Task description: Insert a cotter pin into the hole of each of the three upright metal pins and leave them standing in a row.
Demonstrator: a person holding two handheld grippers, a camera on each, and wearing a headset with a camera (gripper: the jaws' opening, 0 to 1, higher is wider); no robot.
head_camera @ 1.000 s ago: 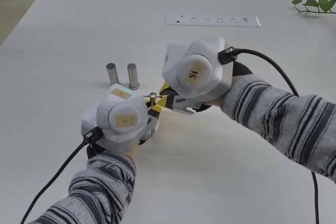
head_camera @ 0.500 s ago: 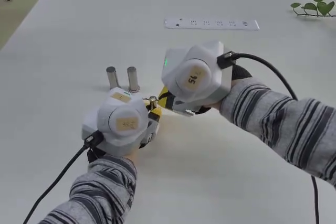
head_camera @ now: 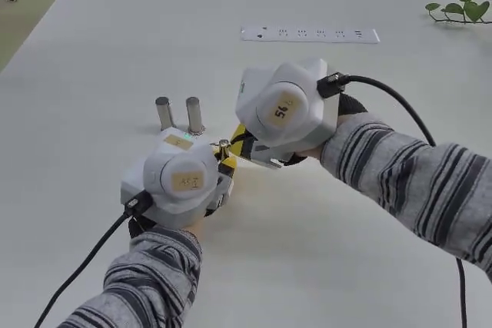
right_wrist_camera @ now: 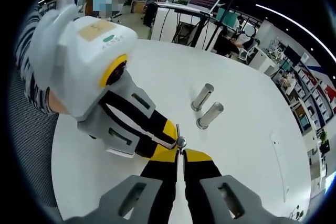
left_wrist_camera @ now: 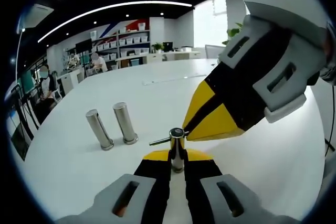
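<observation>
My left gripper [left_wrist_camera: 177, 157] is shut on a short metal pin [left_wrist_camera: 177, 148], held upright just above the table. A thin cotter pin [left_wrist_camera: 159, 141] passes through the hole near its top and sticks out to the left. My right gripper [right_wrist_camera: 181, 153] is shut on the cotter pin [right_wrist_camera: 180, 141], with its yellow tips against the metal pin's head. In the head view the left gripper [head_camera: 224, 162] and right gripper [head_camera: 235, 140] meet at the metal pin [head_camera: 224, 146]. Two other metal pins [head_camera: 163, 113] [head_camera: 194, 115] stand upright side by side just behind.
A white power strip [head_camera: 310, 34] lies farther back on the white table [head_camera: 323, 251]. A green plant sprig [head_camera: 461, 4] sits at the far right edge. Black cables trail from both grippers toward me.
The right gripper has edged closer to the left one and rolled slightly. Less of the cotter pin shows between them. The two standing pins have not moved.
</observation>
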